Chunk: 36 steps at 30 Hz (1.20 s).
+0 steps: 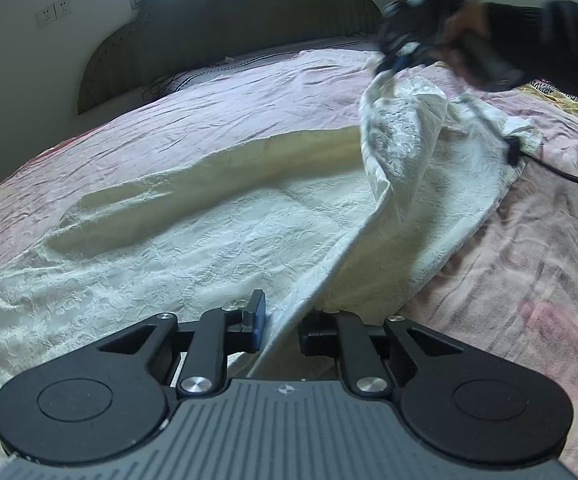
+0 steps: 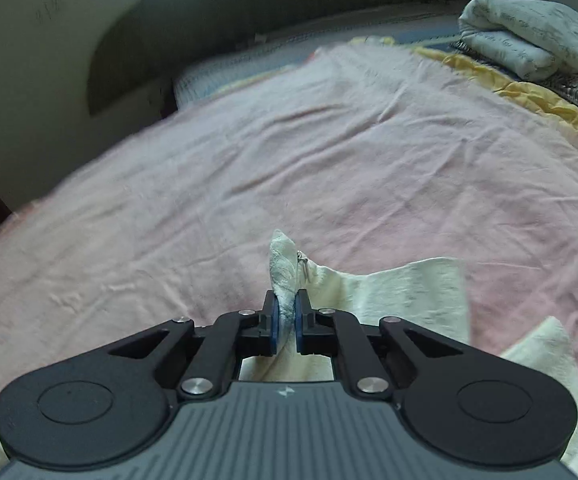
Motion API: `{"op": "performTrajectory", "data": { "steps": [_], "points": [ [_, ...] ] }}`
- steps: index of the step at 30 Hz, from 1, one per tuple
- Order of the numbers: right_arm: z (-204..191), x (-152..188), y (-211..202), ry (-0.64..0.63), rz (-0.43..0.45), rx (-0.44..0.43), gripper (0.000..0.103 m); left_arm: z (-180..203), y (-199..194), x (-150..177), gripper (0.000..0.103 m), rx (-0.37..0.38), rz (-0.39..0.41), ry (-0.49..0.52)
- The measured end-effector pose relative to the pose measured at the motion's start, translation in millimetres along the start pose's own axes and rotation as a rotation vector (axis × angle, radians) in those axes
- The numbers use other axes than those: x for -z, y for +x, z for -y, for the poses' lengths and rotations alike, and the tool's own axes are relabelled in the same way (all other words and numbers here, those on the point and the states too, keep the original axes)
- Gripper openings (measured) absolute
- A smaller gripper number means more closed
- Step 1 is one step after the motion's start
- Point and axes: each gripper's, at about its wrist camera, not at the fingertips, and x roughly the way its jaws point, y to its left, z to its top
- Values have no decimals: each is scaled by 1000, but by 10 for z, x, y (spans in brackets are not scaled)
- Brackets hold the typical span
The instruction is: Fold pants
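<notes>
The right gripper [image 1: 389,66] is blurred in the left wrist view, so its fingers are hard to make out there, and the hand [image 1: 465,20] holding it is smeared too. The near ends of the pants [image 1: 217,232] run out of view under both gripper bodies. In the left wrist view the left gripper [image 1: 281,330] has a fold of the pants running up between its fingers; the right finger is mostly hidden by the cloth, so whether the pads press it cannot be told. The right gripper's own view shows its jaws closed tight on a bunched edge of the pants. The cream pants lie spread on the pink sheet [image 2: 249,168], the right part lifted. A folded cloth [image 2: 529,36] sits far right.
</notes>
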Motion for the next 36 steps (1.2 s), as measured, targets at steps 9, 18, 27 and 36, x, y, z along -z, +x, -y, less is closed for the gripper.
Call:
{"op": "performTrajectory", "data": {
  "steps": [9,18,27,36],
  "points": [
    [845,285,-1303,187,235,-194,7,-51,19,-5,24,20,-7,-42],
    [1906,1318,-1275,475,113,-159,7,0,33,-28,24,13,-14,-19],
    [2023,1296,-1135,539,139,-239,9,46,33,-22,25,-2,-12,-8],
    [2309,1282,-1504,620,270,-105,19,-120,-99,-56,38,44,-32,-94]
  ]
}}
